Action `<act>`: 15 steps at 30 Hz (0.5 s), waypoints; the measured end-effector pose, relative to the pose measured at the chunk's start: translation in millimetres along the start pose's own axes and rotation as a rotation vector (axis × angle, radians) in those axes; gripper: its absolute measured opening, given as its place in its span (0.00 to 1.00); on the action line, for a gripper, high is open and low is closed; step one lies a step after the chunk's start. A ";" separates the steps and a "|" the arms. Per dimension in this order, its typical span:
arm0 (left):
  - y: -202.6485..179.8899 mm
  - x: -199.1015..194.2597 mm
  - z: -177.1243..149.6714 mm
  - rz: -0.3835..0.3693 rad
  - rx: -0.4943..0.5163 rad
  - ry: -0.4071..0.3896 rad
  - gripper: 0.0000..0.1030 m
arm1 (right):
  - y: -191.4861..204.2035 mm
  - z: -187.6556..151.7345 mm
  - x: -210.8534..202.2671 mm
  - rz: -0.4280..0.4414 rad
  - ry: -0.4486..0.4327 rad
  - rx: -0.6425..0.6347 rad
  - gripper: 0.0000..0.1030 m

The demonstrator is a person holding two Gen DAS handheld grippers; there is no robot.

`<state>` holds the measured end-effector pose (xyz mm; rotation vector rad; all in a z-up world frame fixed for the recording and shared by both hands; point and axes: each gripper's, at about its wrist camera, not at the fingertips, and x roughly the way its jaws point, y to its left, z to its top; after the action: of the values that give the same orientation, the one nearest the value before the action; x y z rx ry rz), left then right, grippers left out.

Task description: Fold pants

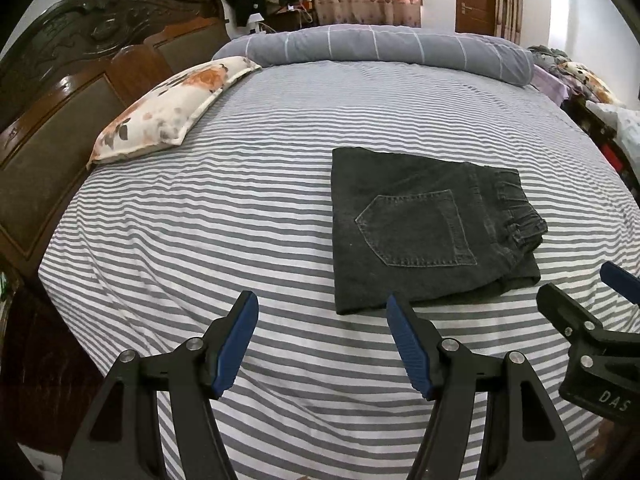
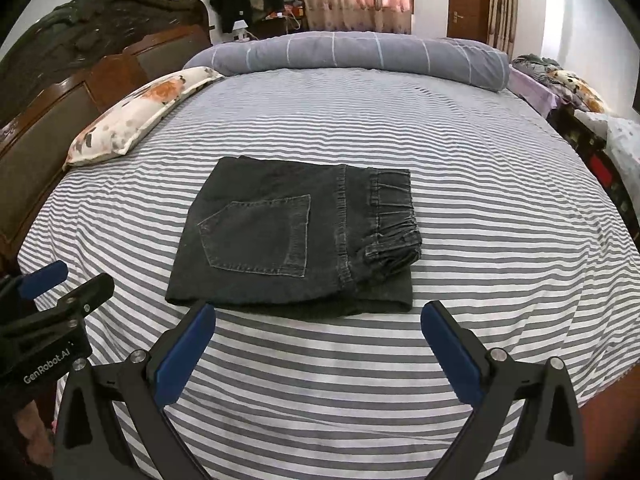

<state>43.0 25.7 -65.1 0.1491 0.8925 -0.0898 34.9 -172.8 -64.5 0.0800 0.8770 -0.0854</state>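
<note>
Folded pants (image 2: 296, 240) lie at 12 o'clock of the spread, empty right gripper (image 2: 318, 344); left gripper (image 1: 322, 344) likewise spread, empty.

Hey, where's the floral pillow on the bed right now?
In both wrist views the floral pillow lies at the far left of the striped bed, against the wooden headboard, well left of the folded black pants.

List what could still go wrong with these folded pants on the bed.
1. The left gripper and right gripper hang open just short of the folded pants; a stray forward move may snag the near edge and undo the fold.
2. The elastic waistband bunches thickly on one side, so the stack may slump open.
3. The soft striped bedsheet may shift if pressed.
</note>
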 end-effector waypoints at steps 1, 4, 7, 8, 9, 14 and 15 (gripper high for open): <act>-0.2 -0.3 -0.3 0.001 0.000 -0.003 0.65 | 0.5 -0.4 0.2 0.003 0.002 0.002 0.99; -1.3 -1.0 -0.9 -0.003 -0.001 -0.008 0.65 | 1.4 -1.8 1.1 0.003 0.006 -0.001 0.99; -2.4 -1.2 -0.5 -0.003 0.003 -0.012 0.65 | 2.5 -3.5 2.5 0.005 0.013 -0.007 0.99; -3.1 -0.9 -0.5 -0.001 0.007 -0.011 0.65 | 2.9 -4.2 3.0 0.006 0.015 -0.008 0.99; -3.4 -0.9 -0.7 0.002 0.009 -0.011 0.65 | 3.1 -4.7 3.4 0.008 0.017 -0.008 0.99; -2.7 0.7 -1.4 -0.012 0.006 -0.008 0.65 | 2.9 -6.1 4.8 0.010 0.027 -0.004 0.99; -1.5 0.2 -1.6 -0.020 0.003 -0.010 0.65 | 2.7 -6.1 4.9 0.012 0.027 -0.005 0.99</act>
<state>41.7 24.4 -66.4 0.1427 0.8837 -0.1108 33.7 -169.6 -72.1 0.0819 0.9039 -0.0708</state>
